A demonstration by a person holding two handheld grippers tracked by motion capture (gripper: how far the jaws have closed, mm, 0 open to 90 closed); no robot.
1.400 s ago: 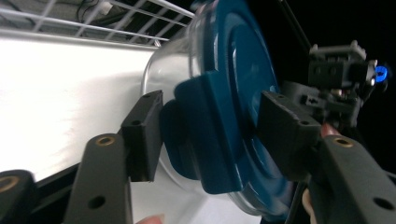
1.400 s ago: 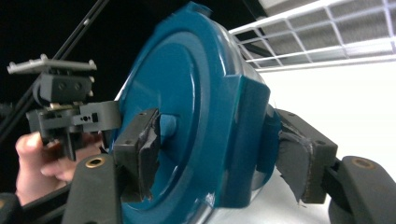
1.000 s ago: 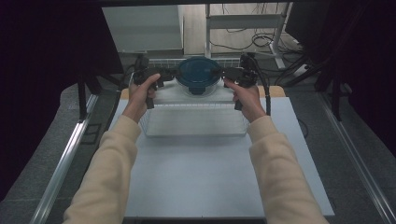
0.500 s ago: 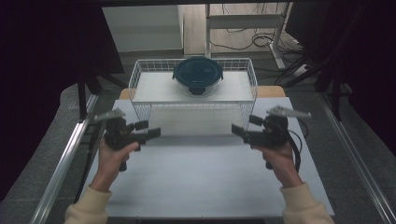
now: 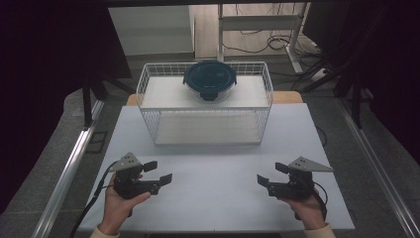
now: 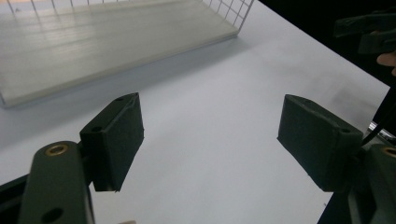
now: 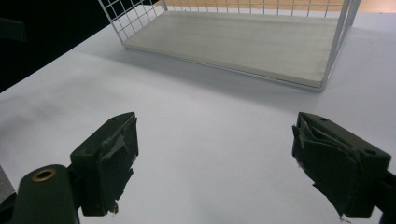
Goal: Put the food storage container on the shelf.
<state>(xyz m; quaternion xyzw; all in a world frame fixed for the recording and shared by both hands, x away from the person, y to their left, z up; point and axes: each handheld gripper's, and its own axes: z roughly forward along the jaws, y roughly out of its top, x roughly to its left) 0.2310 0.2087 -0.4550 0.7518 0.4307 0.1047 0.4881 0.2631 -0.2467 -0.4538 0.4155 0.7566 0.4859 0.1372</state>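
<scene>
White tabletop (image 5: 218, 198) carries a white wire basket (image 5: 205, 106) at its far side; a round dark-lidded container (image 5: 210, 79) rests on the basket's upper shelf. Nearer than the basket, the left gripper (image 5: 159, 171) and right gripper (image 5: 271, 174) sit well apart, both with jaws spread wide and holding nothing.

Container (image 5: 210, 78) atop rack (image 5: 148, 111), table's (image 5: 213, 198) rear

We find no readable text, label, brand, number or sign on any item. The dark round lid (image 5: 210, 78) on the wire rack's (image 5: 148, 79) upper shelf carries no legible marking.
</scene>
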